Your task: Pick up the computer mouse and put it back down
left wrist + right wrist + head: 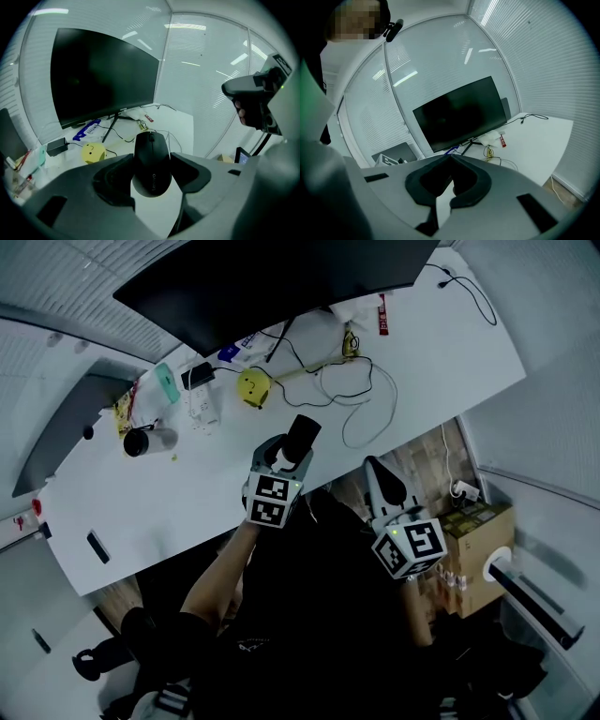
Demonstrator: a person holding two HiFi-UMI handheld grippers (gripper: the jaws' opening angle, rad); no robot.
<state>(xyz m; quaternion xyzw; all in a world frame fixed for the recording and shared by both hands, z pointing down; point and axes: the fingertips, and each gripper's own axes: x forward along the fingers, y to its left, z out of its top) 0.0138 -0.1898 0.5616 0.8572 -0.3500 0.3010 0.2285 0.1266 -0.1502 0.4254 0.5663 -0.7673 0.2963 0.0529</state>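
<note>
While left fingers (112, 180) clamp the mouse (151, 161) above the worktop (180, 124), it may slip.
Rounded sides give little hold; right fingers (473, 185) are together, empty.

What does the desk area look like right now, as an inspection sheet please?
Surface: white desk, monitor at back.
Job's things: computer mouse gripped, seemingly lifted off the desk.
Clutter: yellow smiley toy, dark cup.
Tongs: left tongs shut on the mouse; right tongs shut, empty, beyond the desk edge.
Cables: black cables looped near the monitor stand.
Surroundings: blinds, wooden floor, cardboard box.
</note>
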